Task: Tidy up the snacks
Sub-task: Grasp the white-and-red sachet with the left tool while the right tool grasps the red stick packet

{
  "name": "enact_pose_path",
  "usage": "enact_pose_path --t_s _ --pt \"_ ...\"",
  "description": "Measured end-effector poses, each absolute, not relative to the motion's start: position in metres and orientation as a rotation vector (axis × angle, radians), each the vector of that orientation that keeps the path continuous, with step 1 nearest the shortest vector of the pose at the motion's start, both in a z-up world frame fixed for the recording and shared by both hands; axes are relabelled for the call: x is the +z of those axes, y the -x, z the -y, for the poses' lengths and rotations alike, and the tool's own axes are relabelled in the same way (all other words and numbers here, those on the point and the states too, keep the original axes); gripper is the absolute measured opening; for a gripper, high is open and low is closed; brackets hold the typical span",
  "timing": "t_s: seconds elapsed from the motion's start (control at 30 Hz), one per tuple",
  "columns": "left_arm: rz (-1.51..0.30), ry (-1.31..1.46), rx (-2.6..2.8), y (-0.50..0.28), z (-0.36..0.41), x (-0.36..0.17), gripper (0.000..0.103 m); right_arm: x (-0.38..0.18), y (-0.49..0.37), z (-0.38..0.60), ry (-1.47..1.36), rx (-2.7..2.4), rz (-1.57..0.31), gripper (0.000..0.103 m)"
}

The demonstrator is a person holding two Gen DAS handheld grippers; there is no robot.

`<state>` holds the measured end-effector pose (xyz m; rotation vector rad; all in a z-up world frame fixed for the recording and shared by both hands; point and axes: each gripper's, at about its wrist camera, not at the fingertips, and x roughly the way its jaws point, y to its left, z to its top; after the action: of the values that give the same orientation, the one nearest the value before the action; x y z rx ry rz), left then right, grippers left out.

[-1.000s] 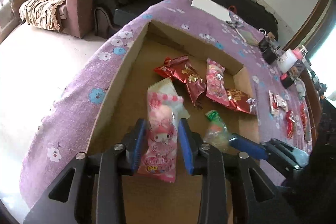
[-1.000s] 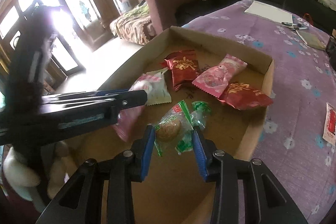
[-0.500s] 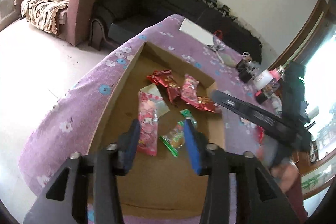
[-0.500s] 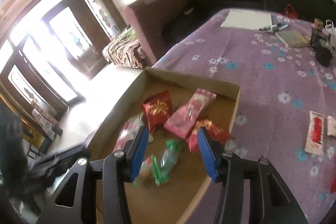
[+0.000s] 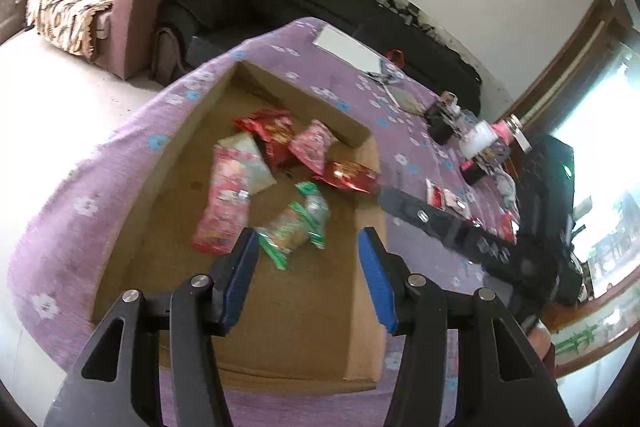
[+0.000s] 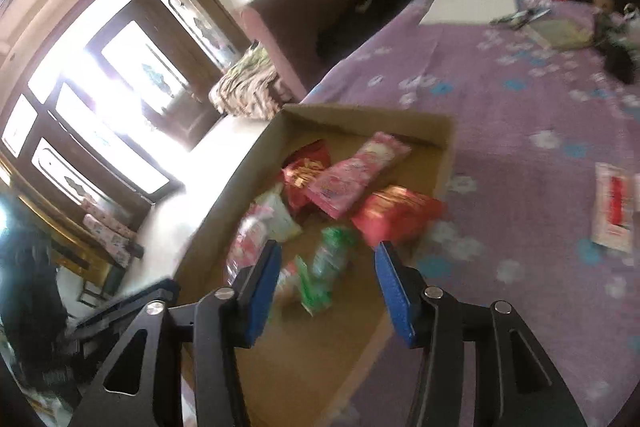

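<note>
Both grippers empty: left gripper (image 5: 306, 279) and right gripper (image 6: 326, 293) part-open, jaws just been opening. Snacks in cardboard tray (image 5: 168, 163): pink packet (image 5: 228, 199) at 9 o'clock, green-wrapped one (image 5: 298, 223) centre, red packets (image 5: 272, 131) at 12.

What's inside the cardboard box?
The box holds two red packets, two pink packets, a pale packet and a green-wrapped snack. Overlapping packets hide whatever lies beneath them.
</note>
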<state>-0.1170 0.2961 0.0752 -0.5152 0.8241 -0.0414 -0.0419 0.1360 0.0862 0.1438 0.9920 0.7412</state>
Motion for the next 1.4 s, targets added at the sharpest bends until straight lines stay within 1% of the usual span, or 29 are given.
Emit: enact_pose_path --t_s 0.2,0.33,0.4,0.47,0.6,0.73,0.9,0.93,0.97,1.2,1.4 --pt "-0.860 0.455 -0.098 0.112 -0.256 0.075 0.050 0.086 0.068 -0.044 -0.099 0.569 -0.925 0.055" --pt "-0.883 0.417 -0.134 0.107 -0.227 0.074 0.050 0.075 0.054 0.035 -0.146 0.381 -0.924 0.055" --pt "-0.902 0.402 -0.154 0.103 -0.212 0.072 0.050 0.070 0.049 0.076 -0.193 0.279 -0.922 0.057" --pt "-0.915 0.383 -0.166 0.101 -0.200 0.071 0.050 0.066 0.045 0.103 -0.217 0.209 -0.919 0.058" --pt "-0.940 0.337 -0.197 0.096 -0.173 0.073 0.050 0.058 0.038 0.121 -0.208 0.166 -0.912 0.058" --pt "-0.961 0.302 -0.215 0.086 -0.155 0.079 0.050 0.047 0.024 0.113 -0.169 0.158 -0.923 0.057" --pt "-0.970 0.221 -0.194 0.061 -0.131 0.087 0.050 0.037 0.015 0.102 -0.139 0.183 -0.907 0.052" --pt "-0.979 0.218 -0.195 0.051 -0.125 0.086 0.050 0.036 0.014 0.100 -0.148 0.199 -0.903 0.043" --pt "-0.991 0.216 -0.194 0.042 -0.119 0.084 0.050 0.034 0.014 0.099 -0.148 0.207 -0.904 0.023" --pt "-1.073 0.207 -0.256 -0.036 -0.070 0.053 0.050 0.042 0.023 0.114 -0.179 0.189 -0.864 0.021" --pt "-1.046 0.003 -0.207 -0.086 -0.029 0.028 0.050 0.041 0.021 0.132 -0.261 0.190 -0.890 0.021"
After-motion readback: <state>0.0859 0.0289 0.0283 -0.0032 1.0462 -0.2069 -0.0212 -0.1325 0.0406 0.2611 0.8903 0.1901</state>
